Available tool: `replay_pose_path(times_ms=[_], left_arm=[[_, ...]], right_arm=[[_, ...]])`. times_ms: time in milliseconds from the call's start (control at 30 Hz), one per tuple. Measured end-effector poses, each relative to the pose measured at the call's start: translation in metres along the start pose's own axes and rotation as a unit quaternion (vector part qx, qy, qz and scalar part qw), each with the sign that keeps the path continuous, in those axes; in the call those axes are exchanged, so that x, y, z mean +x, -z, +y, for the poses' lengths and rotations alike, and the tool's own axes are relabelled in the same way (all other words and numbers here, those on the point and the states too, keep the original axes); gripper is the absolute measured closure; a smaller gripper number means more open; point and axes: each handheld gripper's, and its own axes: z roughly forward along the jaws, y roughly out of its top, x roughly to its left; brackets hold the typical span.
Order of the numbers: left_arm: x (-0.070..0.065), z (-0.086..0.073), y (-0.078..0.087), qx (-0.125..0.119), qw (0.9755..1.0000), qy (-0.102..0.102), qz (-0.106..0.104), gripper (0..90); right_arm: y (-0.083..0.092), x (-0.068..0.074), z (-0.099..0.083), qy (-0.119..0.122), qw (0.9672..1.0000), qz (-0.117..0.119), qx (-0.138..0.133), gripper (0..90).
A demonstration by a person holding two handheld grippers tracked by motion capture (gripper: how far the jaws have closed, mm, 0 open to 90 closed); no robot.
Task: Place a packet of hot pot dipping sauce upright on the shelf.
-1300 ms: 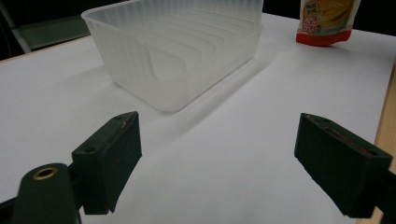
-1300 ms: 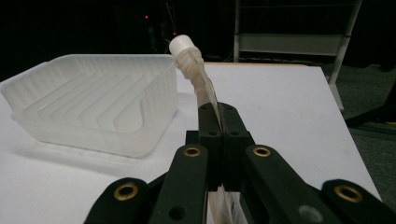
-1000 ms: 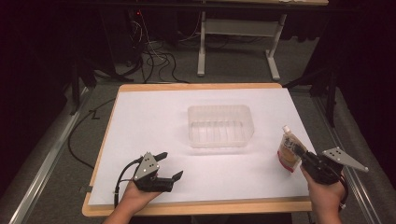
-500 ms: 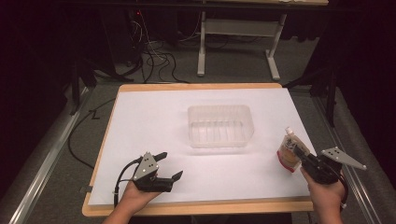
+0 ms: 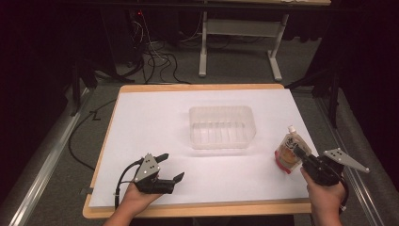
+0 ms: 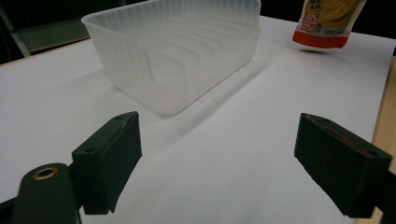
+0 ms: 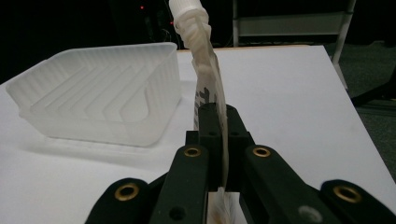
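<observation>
Near the right edge of the white sheet, a small drink pouch point(image 5: 288, 150) with a white screw cap and a red bottom band stands upright, pinched at its side edge by the right gripper point(image 5: 301, 154). From the right gripper view, the two black jaws are pressed together on the thin seam of the pouch point(image 7: 205, 88), with the cap rising above them and leaning slightly away. In the left gripper view the pouch's red base point(image 6: 327, 28) seems to sit just clear of the sheet with a faint shadow under it, though whether it is truly lifted or only touching lightly is hard to tell.

Beside the pouch, toward the middle of the table point(image 5: 197, 87), sits a clear ribbed plastic tub point(image 5: 221, 126), open side up and holding nothing. It is near the pouch but not touching it.

Farther off, at the near left of the sheet, the left gripper point(image 5: 170, 170) rests low in the person's hand with its jaws spread wide and nothing between them; it points toward the tub.

The grip looks like the weak point. The jaws hold only a flat, slippery edge, so the heavier liquid-filled body could swing or slide out if the hand moves quickly. If the pouch is carried toward the tub, its hanging base could catch the tub's rim and push the light tub across the sheet, since nothing steadies it.
</observation>
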Motion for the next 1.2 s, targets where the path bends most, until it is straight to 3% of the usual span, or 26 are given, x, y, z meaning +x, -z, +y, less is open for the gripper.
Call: replay_pose_path(times_ms=[533,867,1200], left_arm=[[0.001,0.000,0.003,-0.012,0.9998,0.000,0.018,15.5],[0.006,-0.001,0.003,-0.016,0.9997,0.005,0.019,15.5],[0.001,0.003,0.002,-0.020,0.9997,-0.004,0.014,15.6]], right_arm=[[0.005,0.025,0.017,-0.007,0.9991,0.003,-0.041,90.0],[0.001,0.044,0.025,-0.020,0.9976,0.040,-0.052,90.0],[-0.007,0.059,0.034,-0.032,0.9968,0.051,-0.052,90.0]])
